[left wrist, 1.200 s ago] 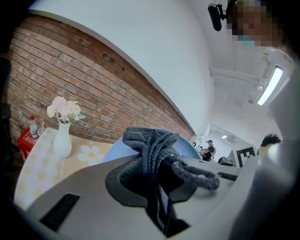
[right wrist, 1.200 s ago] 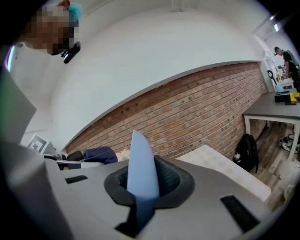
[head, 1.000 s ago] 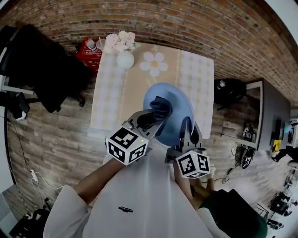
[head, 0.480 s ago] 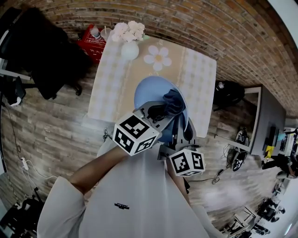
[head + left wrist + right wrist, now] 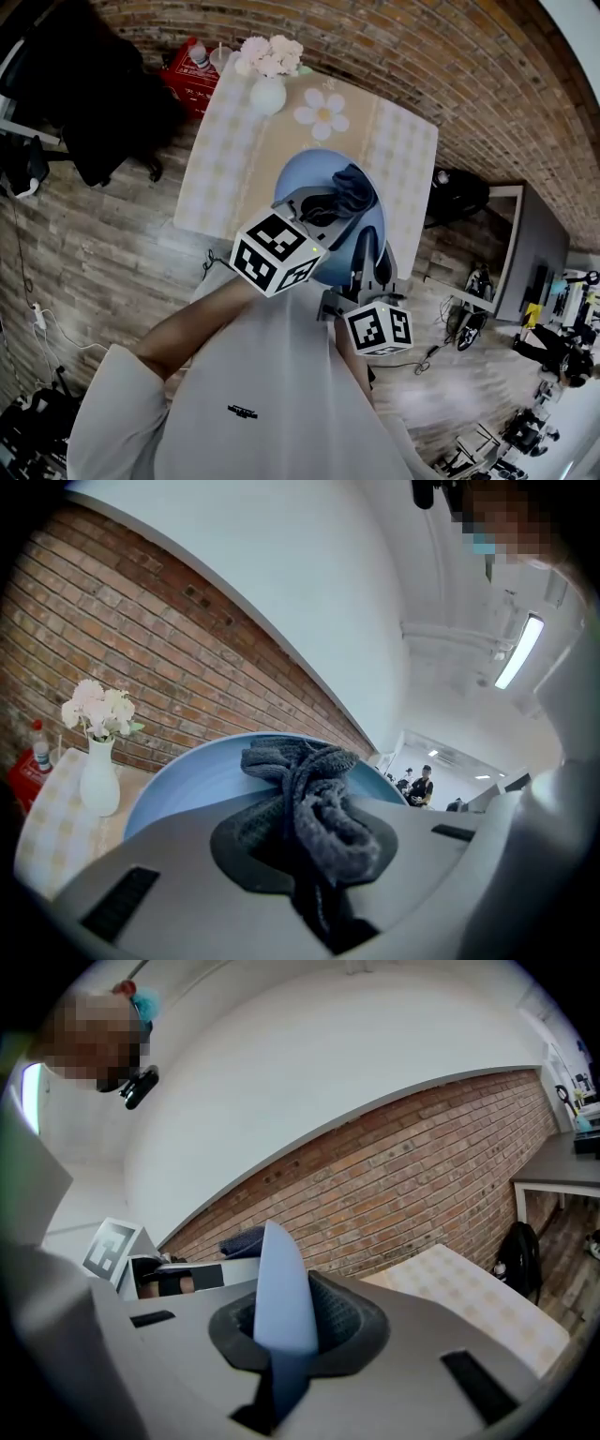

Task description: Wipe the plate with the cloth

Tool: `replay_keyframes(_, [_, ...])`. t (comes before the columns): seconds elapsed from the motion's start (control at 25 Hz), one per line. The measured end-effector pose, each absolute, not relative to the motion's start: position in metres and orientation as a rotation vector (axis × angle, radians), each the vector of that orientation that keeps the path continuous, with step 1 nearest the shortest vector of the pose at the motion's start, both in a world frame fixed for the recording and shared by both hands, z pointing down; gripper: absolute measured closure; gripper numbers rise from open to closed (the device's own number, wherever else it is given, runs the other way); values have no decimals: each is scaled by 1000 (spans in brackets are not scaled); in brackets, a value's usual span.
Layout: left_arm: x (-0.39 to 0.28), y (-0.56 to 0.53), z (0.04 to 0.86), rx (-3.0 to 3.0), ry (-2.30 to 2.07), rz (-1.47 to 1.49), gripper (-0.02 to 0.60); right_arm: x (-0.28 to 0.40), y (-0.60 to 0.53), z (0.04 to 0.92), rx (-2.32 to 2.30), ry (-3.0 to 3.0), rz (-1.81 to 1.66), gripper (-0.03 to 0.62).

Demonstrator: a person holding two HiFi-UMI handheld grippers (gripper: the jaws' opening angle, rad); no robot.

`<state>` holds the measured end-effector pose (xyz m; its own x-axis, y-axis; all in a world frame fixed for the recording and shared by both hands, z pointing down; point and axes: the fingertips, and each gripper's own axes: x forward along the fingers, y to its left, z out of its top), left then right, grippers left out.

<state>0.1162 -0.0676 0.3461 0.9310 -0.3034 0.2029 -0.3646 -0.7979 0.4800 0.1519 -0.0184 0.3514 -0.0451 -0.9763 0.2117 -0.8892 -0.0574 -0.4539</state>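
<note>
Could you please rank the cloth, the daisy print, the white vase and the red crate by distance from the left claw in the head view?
1. Cloth, gripped in the left claw.
2. Daisy print, on the tabletop ahead.
3. White vase, at the table's far edge.
4. Red crate, past the table's far corner.

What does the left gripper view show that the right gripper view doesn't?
Only left: the left tongs pinching the grey cloth in front of the blue plate, whose broad face shows, and a white vase of flowers. Only right: the right tongs shut on the plate's rim, seen edge-on, and a black bag. Both: plate, cloth, brick wall, checked tablecloth.
</note>
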Motion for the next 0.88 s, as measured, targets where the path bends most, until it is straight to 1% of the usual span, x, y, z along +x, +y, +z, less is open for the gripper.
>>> replay_keyframes(0.36, [102,-95,352,2544,-595,150,521,155,-12,344,-2026,2021,-704,536])
replay_keyframes(0.88, [64,-123,389,2499,-759,245,520,158,-15,338,-1983,1959,-743,536])
